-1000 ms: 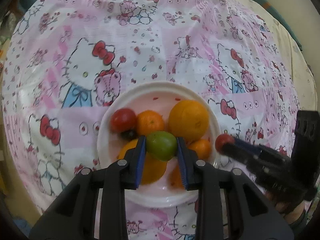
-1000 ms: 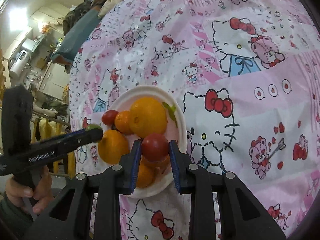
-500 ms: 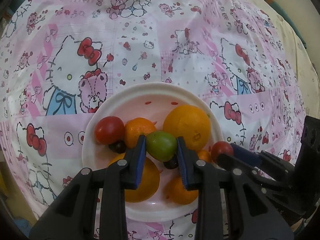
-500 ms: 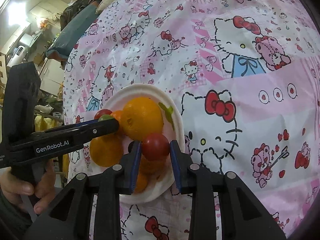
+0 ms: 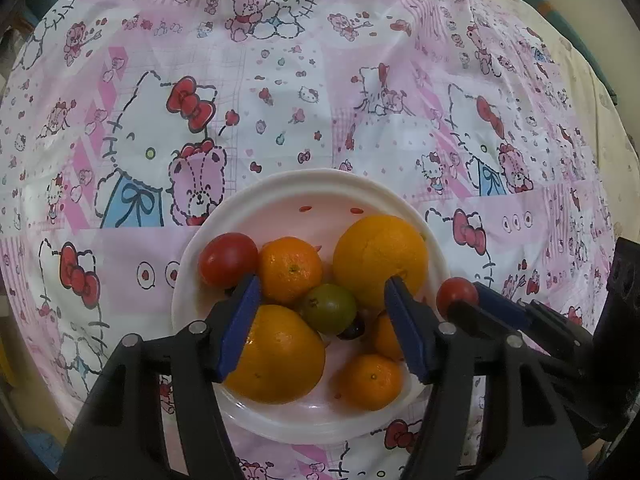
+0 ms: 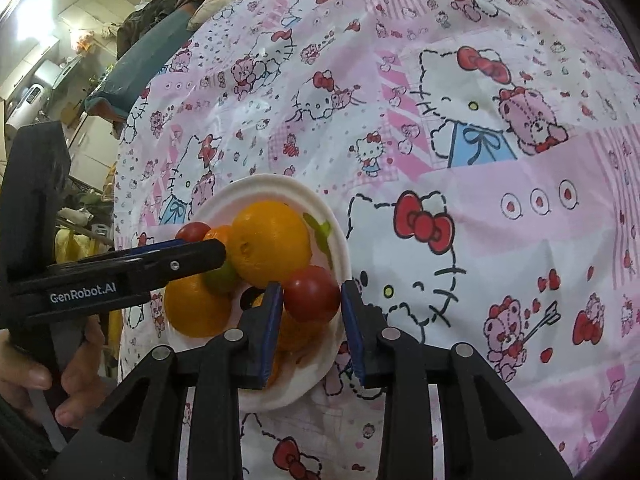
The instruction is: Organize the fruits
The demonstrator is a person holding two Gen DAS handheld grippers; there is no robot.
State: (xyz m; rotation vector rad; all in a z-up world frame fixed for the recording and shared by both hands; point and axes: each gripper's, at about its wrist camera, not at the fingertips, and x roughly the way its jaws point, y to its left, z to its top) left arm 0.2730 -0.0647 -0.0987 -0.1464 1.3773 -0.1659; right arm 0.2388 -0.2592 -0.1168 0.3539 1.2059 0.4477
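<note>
A white plate holds two big oranges, a few mandarins, a red tomato and a dark grape. The green tomato lies among them. My left gripper hangs just above it, jaws opening, pads clear of the fruit on both sides. My right gripper is shut on a second red tomato over the plate's near right edge. In the right wrist view the left gripper reaches in side-on over the fruit.
A pink and white cartoon-cat tablecloth covers the whole table. A person's hand grips the left gripper's handle at lower left. Beyond the table's far left edge lie a teal cushion and room clutter.
My left gripper's jaws have spread and let go of the green tomato, which now rests lower among the fruit on the plate. The right gripper keeps its red tomato and stays put.
</note>
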